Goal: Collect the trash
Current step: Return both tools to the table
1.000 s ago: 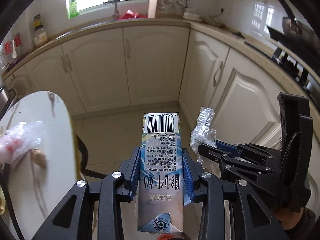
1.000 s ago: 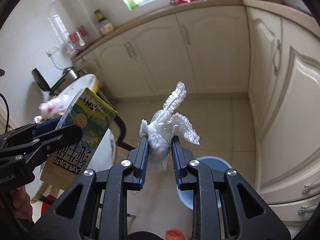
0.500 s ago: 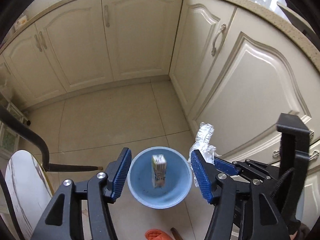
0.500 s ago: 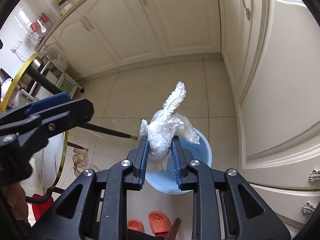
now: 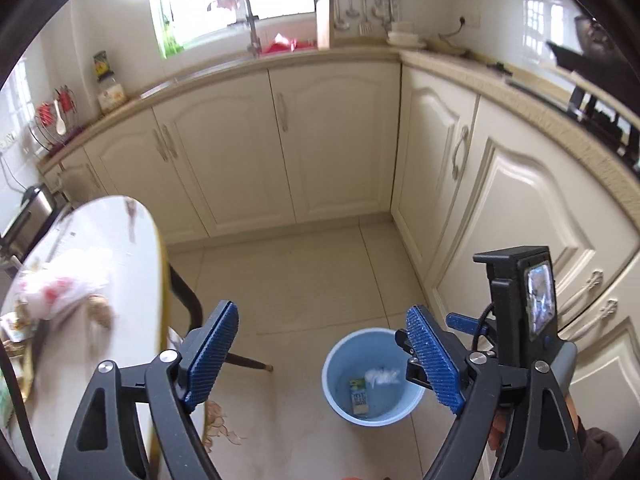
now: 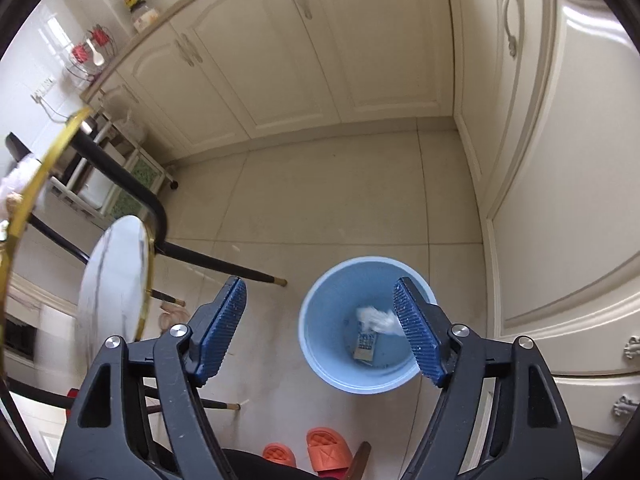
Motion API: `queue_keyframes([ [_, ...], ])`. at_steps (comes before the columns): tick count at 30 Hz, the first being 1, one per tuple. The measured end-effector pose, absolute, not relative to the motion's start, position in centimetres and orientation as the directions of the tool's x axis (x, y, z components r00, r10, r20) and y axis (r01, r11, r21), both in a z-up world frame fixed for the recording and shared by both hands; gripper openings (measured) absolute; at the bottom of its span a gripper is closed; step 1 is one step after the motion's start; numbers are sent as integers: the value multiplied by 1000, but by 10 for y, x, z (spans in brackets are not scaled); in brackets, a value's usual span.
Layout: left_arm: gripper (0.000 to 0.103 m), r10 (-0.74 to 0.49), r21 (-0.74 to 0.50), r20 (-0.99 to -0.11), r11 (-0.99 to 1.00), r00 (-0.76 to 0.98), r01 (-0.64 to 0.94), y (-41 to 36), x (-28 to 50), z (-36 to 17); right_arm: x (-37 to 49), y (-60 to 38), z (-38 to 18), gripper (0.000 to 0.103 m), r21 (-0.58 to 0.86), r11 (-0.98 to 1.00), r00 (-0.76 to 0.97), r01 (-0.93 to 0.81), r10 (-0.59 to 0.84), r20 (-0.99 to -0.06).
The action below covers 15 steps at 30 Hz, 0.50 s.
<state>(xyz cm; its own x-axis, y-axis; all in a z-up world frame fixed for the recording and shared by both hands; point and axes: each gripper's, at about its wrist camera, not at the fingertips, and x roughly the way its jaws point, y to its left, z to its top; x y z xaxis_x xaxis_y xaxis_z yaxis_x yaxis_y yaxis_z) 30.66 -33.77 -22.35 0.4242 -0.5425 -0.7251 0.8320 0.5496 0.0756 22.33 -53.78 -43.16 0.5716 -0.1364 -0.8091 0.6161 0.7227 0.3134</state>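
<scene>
Trash left for us lies leftward on the bench (image 5: 120, 240) — nearer our left gripper (image 5: 324, 354) — both grippers' jaws having just opened, empty, over the bin (image 6: 320, 300).

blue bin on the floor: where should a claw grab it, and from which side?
Take the blue bin by its rim, coming straight down from above, one finger inside and one outside the wall. It stands upright and open-topped, and looks too wide to span. Use the bare left rim, away from the milk carton and crumpled plastic.
</scene>
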Motion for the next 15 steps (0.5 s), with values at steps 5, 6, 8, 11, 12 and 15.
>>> queue_keyframes([
  [5,97,-547,116,-630,635,551,763,-279,301,-185,221,-498,-371,83,320,778,659,541,-156,-735],
  [6,97,-534,123,-617,659,578,742,-264,300,-179,221,-487,-359,85,317,794,679,519,-158,-717],
  [8,99,-484,149,-591,721,645,677,-242,300,-172,223,-464,-334,87,302,827,714,475,-161,-682],
  [11,102,-394,186,-552,802,735,568,-173,299,-167,229,-425,-300,91,274,874,765,401,-155,-626],
  [12,102,-352,203,-541,827,764,525,-152,300,-168,233,-412,-289,95,264,889,779,374,-147,-610],
  [15,102,-246,205,-538,889,806,409,-97,306,-178,246,-378,-265,96,238,929,809,285,-100,-579],
])
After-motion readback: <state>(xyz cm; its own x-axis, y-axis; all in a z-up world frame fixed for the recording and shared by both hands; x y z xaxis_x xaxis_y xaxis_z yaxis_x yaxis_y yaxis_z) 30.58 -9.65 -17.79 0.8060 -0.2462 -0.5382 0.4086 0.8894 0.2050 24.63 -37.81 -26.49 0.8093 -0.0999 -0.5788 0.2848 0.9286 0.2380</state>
